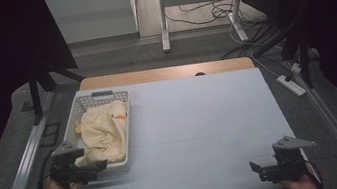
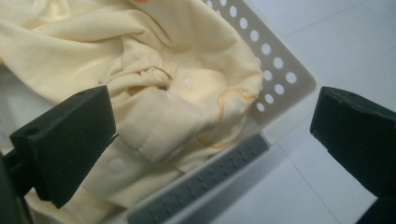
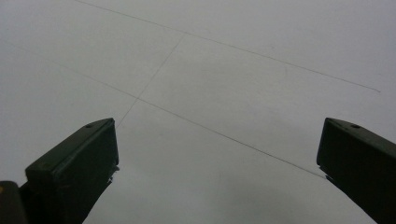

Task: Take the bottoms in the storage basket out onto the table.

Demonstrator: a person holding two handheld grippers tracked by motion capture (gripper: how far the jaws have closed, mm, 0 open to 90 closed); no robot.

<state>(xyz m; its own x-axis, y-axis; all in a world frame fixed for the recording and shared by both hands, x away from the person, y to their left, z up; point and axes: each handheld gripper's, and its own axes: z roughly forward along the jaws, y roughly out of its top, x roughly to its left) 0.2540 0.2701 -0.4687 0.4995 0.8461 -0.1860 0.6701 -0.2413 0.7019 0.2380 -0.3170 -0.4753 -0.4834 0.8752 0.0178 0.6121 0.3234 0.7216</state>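
Observation:
A pale yellow garment (image 1: 103,129) with buttons and an orange mark lies bunched in a white perforated basket (image 1: 128,126) at the table's left. Close up, the garment (image 2: 154,93) spills over the basket's near corner beside its grey handle (image 2: 201,184). My left gripper (image 1: 97,167) hovers at the basket's near end, open, with the cloth and basket rim between its spread jaws but nothing held; it appears as my left gripper (image 2: 212,135) in its own view. My right gripper (image 1: 259,171) rests low at the near right, open over bare table (image 3: 210,93).
The white table top (image 1: 200,120) stretches wide between the basket and the right hand. A wooden strip (image 1: 166,73) edges the far side. Metal rails (image 1: 21,172) run along both sides, and a power strip (image 1: 292,84) with cables lies on the floor at the right.

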